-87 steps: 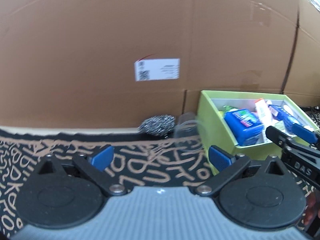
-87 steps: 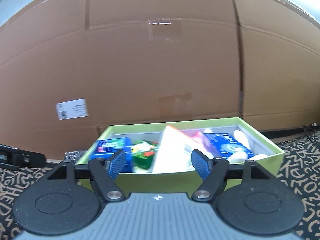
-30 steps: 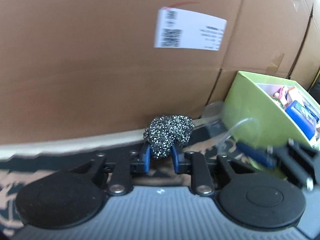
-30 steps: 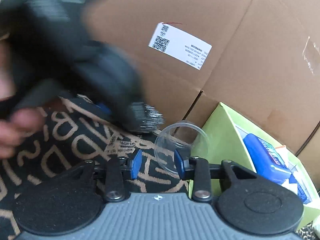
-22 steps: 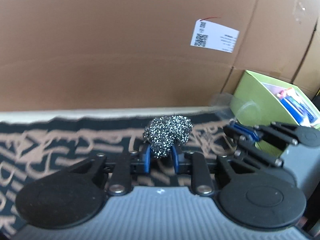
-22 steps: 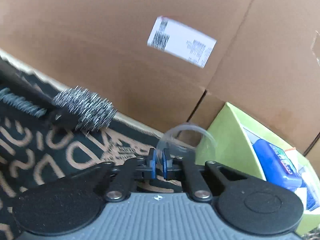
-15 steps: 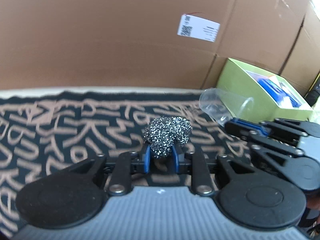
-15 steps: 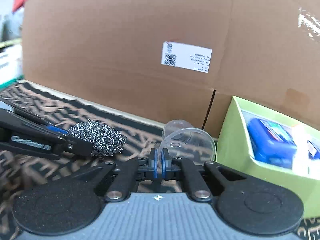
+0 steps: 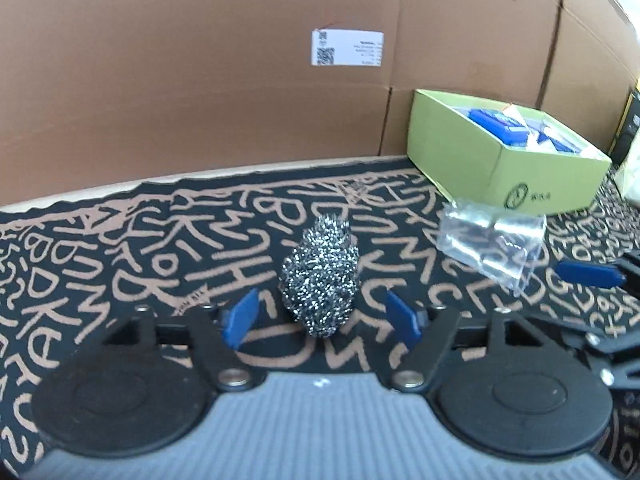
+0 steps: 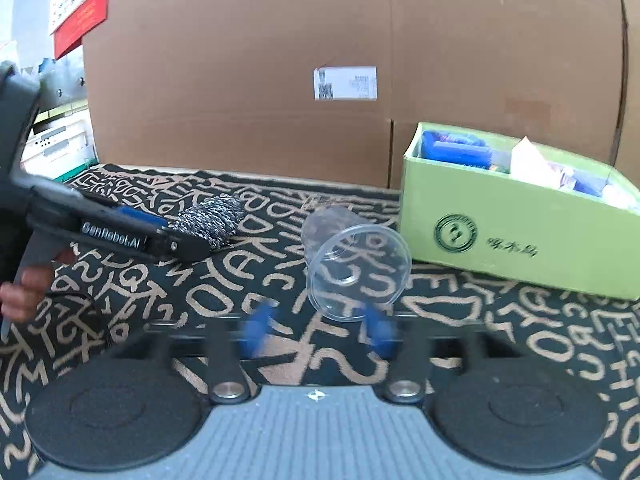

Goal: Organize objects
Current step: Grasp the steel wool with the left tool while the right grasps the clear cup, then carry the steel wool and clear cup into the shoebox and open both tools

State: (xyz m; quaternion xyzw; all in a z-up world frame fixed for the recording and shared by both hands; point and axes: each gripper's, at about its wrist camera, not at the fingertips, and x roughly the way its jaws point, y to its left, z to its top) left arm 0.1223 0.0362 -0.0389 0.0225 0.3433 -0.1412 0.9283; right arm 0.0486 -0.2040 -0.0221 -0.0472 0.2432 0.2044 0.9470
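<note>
Black lettered cloth point(image 9: 120, 240) under steel scourer point(image 9: 320, 276), cardboard wall point(image 9: 160, 80) behind.

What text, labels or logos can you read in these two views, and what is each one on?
"GenRobot.AI": on the side of the left gripper.
White shipping label on the cardboard wall: barcode and print too small to read.
Green box: round green logo and three characters, too blurred to read.
Patterned mat: letter-like doodles, no readable words.
</note>
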